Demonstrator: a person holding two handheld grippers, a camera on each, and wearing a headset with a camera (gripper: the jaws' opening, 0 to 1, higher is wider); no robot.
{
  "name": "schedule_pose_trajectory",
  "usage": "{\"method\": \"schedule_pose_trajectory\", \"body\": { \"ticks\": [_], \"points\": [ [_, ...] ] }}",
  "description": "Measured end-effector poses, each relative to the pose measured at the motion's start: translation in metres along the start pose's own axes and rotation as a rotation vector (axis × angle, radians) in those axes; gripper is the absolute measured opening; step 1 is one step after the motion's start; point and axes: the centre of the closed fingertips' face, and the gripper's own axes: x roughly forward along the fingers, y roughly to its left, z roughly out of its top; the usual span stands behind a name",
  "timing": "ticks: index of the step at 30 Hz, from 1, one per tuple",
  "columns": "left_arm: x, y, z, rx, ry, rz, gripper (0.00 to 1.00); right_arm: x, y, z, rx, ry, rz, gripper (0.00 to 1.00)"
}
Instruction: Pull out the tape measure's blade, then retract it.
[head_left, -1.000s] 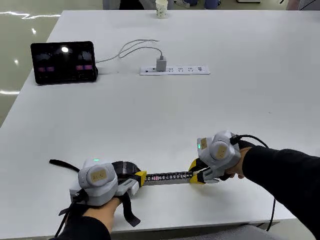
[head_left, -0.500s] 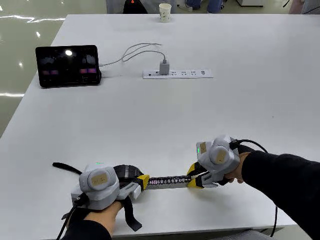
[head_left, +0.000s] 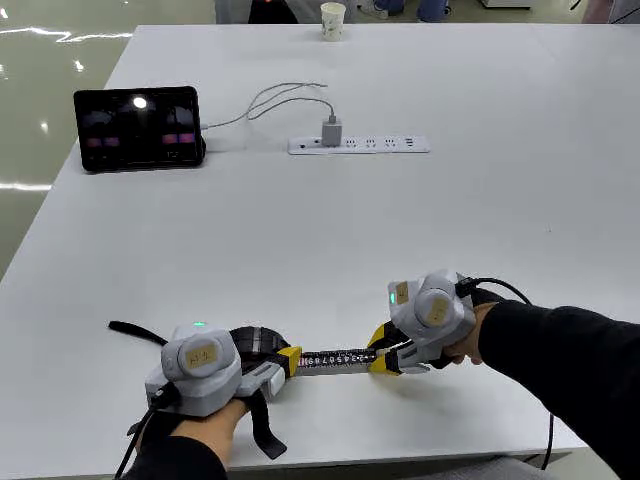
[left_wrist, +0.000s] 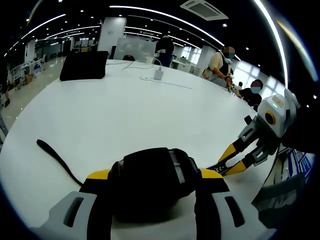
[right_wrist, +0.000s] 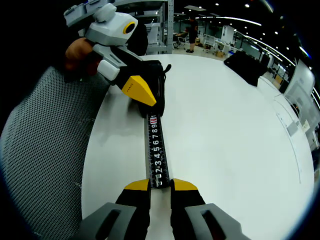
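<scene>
The tape measure (head_left: 255, 345) lay near the front edge of the white tabletop (head_left: 400, 230), its black case clamped between the left tongs (head_left: 272, 364). In the left gripper view those tongs (left_wrist: 155, 175) were clenched on both sides of the tape measure (left_wrist: 150, 182), and its thin black strap (left_wrist: 55, 155) trailed off across the tabletop. A short length of blade (head_left: 330, 357) ran flat along the surface from the case to the right tongs (head_left: 383, 352). The right gripper view showed the right tongs (right_wrist: 160, 186) pinched on the end of the blade (right_wrist: 156, 150), whose printed numbers ran from one to nine up to the case (right_wrist: 152, 85) held by the left tongs (right_wrist: 137, 90). Farther back on the tabletop stood a dark tablet (head_left: 138, 126), a white power strip (head_left: 358, 145) with a charger (head_left: 331, 131) plugged in, and, at the far edge, a paper cup (head_left: 333, 20).
</scene>
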Motion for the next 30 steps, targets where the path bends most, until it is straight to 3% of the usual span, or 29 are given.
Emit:
{"method": "schedule_pose_trajectory", "body": {
  "ticks": [30],
  "points": [
    [0.000,0.000,0.000,-0.003,0.000,-0.001,0.61,0.009,0.001,0.012,0.011,-0.019,-0.006,0.12]
  ]
}}
